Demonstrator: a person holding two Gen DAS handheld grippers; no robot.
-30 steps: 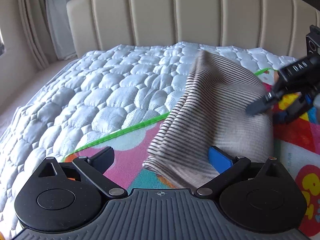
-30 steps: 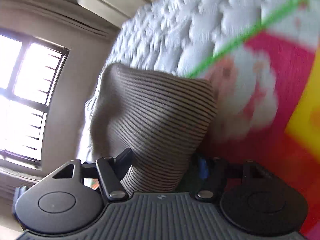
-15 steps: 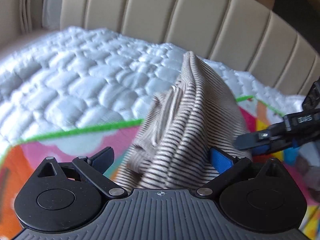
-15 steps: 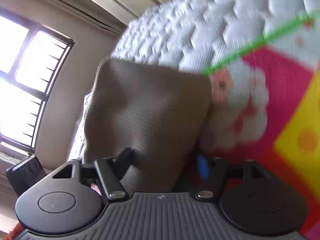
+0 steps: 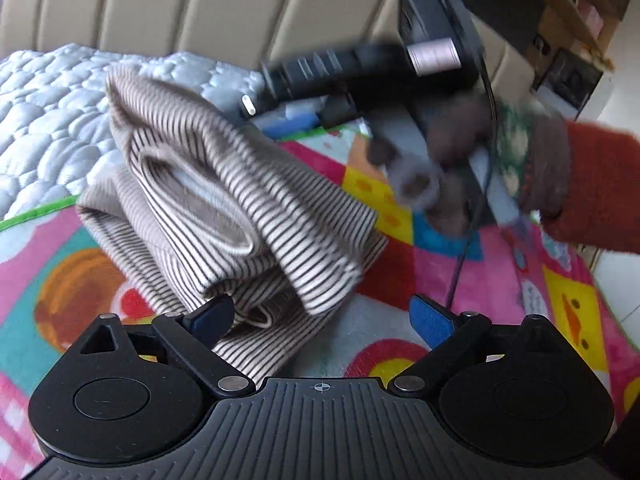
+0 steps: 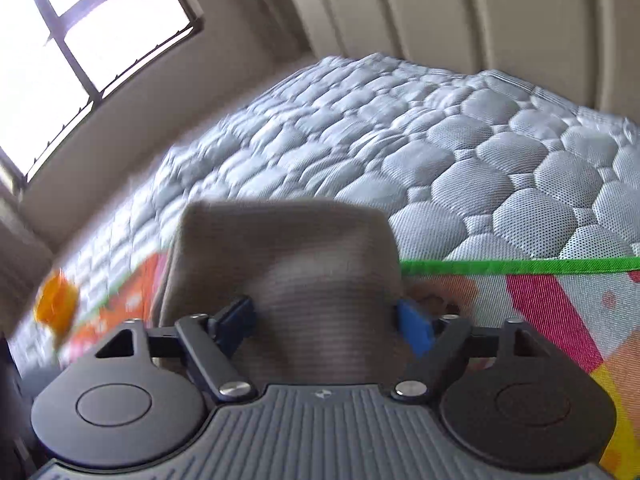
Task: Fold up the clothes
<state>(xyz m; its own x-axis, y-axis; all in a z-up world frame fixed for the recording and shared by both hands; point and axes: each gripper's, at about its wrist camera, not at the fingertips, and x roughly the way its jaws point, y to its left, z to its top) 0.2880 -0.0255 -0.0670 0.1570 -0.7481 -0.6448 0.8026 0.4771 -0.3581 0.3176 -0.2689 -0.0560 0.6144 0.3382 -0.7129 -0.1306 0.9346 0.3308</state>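
Note:
A beige striped garment [image 5: 224,208] lies bunched and partly folded on a colourful play mat [image 5: 500,280] on the bed. My left gripper [image 5: 320,316] is open just in front of it, with a lower layer of the cloth reaching between its blue pads. The right gripper shows in the left wrist view [image 5: 280,116], blurred, at the garment's far edge, held by a hand in a brown glove and red sleeve [image 5: 592,188]. In the right wrist view the garment [image 6: 288,264] fills the space between the right gripper's [image 6: 326,320] spread blue pads.
A white quilted mattress [image 6: 480,152] extends beyond the mat's green edge [image 6: 520,266]. A beige padded headboard [image 5: 180,4] stands behind. A window [image 6: 80,40] is at the left. An orange object [image 6: 58,304] lies at the mat's left.
My left gripper let go of the garment, which has dropped into a bunched pile on the mat. Both grippers have swung round; the right one moved to the garment's far side.

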